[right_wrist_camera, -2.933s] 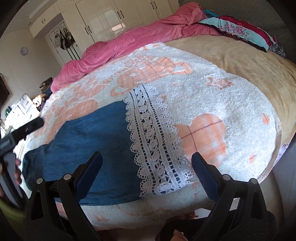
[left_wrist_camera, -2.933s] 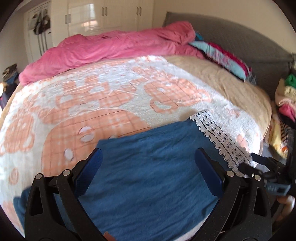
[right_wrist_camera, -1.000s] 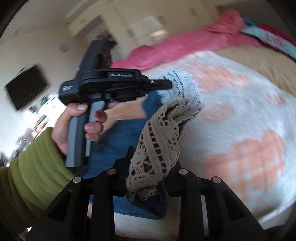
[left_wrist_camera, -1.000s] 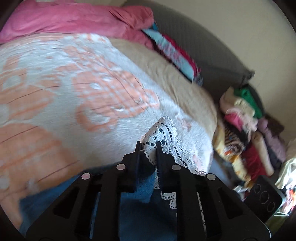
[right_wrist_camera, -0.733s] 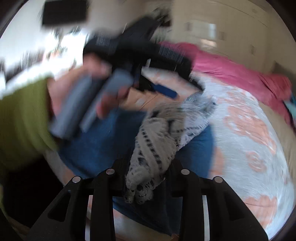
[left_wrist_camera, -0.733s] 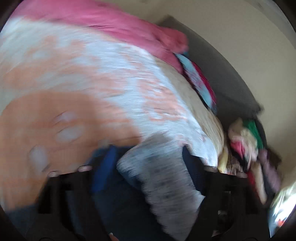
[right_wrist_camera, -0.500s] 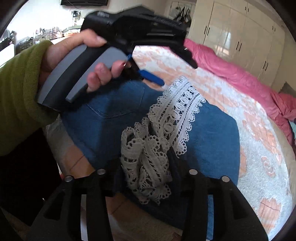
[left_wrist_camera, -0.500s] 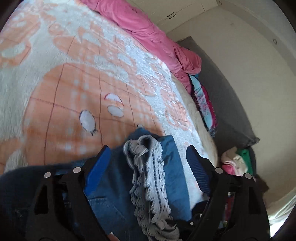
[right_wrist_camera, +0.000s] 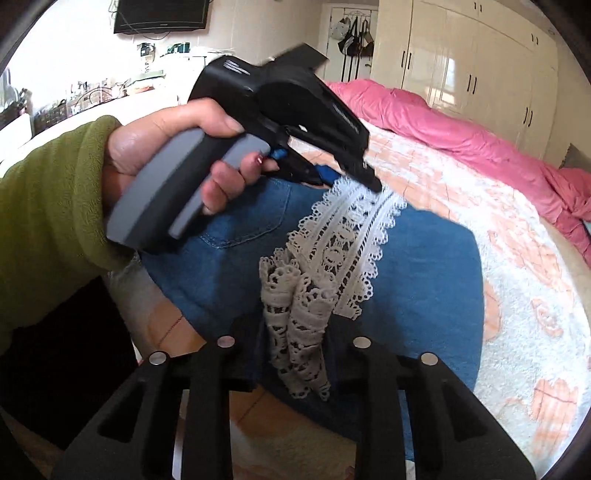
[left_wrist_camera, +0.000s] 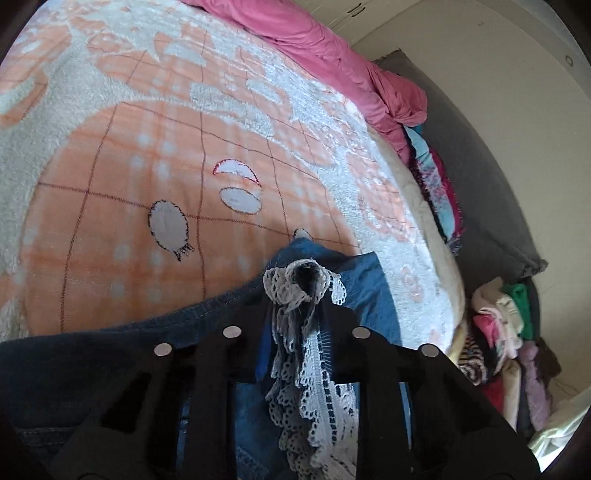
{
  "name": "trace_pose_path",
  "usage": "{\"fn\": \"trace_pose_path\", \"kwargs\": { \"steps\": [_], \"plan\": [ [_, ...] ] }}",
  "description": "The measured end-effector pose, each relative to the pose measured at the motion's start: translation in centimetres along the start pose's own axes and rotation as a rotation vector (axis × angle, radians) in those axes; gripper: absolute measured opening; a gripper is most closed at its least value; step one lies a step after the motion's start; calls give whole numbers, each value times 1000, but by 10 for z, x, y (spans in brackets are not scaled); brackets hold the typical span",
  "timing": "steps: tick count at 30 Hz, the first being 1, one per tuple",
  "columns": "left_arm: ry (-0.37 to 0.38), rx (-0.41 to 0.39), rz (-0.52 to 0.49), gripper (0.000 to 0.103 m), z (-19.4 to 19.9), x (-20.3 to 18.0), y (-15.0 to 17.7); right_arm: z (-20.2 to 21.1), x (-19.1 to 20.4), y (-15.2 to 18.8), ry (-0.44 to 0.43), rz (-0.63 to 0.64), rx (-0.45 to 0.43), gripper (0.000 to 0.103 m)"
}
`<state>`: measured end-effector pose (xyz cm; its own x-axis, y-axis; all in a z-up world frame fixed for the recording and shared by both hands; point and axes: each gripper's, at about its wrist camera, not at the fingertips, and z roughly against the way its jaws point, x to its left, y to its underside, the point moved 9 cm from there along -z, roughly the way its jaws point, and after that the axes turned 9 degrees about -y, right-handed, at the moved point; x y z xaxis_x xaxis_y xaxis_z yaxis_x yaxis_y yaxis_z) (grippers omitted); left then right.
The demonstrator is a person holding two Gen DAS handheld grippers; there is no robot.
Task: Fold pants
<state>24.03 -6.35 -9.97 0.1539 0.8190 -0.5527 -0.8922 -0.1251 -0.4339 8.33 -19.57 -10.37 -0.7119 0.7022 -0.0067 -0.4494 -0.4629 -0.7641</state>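
From the left wrist camera, the left claw (left_wrist_camera: 297, 295) is closing, its jaws pinching a bunch of white lace trim (left_wrist_camera: 306, 373) with denim behind it. The blue pants (left_wrist_camera: 365, 288) are lying on the near edge of the bed, over a fluffy peach-and-white blanket (left_wrist_camera: 147, 184). A pink duvet (left_wrist_camera: 332, 55) is bunched along the far side of the bed, and a grey headboard (left_wrist_camera: 491, 206) is standing to the right. A heap of mixed clothes (left_wrist_camera: 506, 339) is sitting beside the bed at the right edge.

From the right wrist camera, the right claw (right_wrist_camera: 295, 332) is also closing, squeezing a gathered fold of the lace trim (right_wrist_camera: 299, 306) and the pants (right_wrist_camera: 424, 277) beneath it. The pants are lying doubled over on the blanket (right_wrist_camera: 535, 295), a back pocket showing at the left. The left claw (right_wrist_camera: 364, 181) is touching the far end of the lace, held by a hand (right_wrist_camera: 166, 147) in a green sleeve (right_wrist_camera: 48, 206). White wardrobes (right_wrist_camera: 480, 66) are lining the far wall, and 1 dark screen (right_wrist_camera: 160, 14) is hanging high on the left.
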Motion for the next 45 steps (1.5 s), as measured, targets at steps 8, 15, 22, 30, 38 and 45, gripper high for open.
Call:
{"fn": "trace_pose_path", "kwargs": {
  "steps": [8,15,22,30,38,45],
  "plan": [
    [-81,-56,-50,13,7,4,-1,-14,12,2,-68,-9,30,28],
    [-81,-46,-31,26,5,17,0,-10,31,0,-139,41,35,51],
    [-81,-104,-16,46,35,18,-1,18,29,-2,-282,-55,-13,54],
    [-121,-173,-10,61,71,19,19,34,-5,-5,-262,-168,-54,65],
    [-173,-207,-11,66,95,16,58,48,-67,7,-103,-297,-56,70],
    [-208,-148,-25,65,97,11,101,59,-108,26,-23,-446,-59,70]
  ]
}}
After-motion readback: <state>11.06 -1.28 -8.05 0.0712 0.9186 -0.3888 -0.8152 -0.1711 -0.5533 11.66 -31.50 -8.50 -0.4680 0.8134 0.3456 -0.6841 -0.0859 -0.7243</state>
